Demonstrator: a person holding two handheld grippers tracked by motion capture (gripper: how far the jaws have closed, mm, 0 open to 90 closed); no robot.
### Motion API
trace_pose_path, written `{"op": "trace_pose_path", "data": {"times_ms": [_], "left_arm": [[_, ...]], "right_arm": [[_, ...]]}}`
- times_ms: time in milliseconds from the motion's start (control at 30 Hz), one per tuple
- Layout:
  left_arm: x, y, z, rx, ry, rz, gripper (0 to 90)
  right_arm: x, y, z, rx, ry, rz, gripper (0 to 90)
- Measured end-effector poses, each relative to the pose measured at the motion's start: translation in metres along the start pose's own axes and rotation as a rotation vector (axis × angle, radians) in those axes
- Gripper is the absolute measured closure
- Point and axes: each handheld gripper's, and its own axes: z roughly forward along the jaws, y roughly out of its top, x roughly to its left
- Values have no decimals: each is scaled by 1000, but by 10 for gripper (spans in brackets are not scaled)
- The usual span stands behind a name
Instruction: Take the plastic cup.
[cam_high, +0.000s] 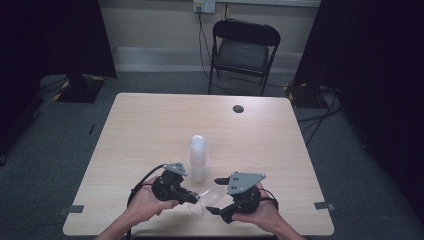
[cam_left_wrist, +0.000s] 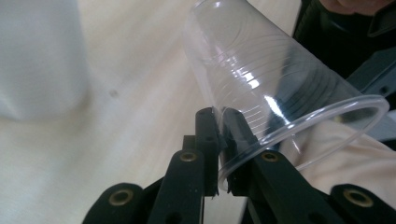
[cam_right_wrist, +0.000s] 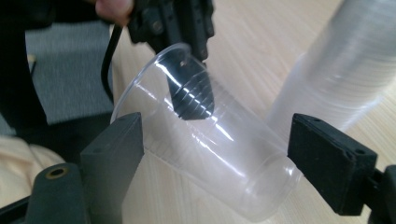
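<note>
Starting at the left of the high view, the left gripper sits in the person's left hand, just in front of the stack of clear cups and a touch to its left, near the front edge of the wooden table. Its jaws are pinched tight on the rim of a single clear plastic cup: in the left gripper view that left gripper has one jaw inside the cup wall and one outside, the cup lying on its side with its base pointing away and its open mouth toward the camera. The stack shows as a pale blur off to the left of that cup. Moving across, the cup hangs between the two tools, directly in front of the stack. On to the right gripper, held in the person's right hand, in front of the stack and to its right: its jaws stand wide apart. The right gripper view shows that right gripper with one jaw on either side of the tilted cup, whether touching it cannot be told, the base nearest the camera, and the left gripper gripping the far rim. The stack slants up behind, just beyond the cup.
</note>
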Motion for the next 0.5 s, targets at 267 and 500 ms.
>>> {"op": "trace_pose_path", "data": {"times_ms": [267, 500], "left_arm": [[4, 2, 0, 58, -2, -48, 860], [4, 9, -1, 60, -11, -54, 865]], "right_arm": [[11, -2, 14, 107, -16, -148, 169], [14, -2, 26, 137, -40, -206, 182]]}}
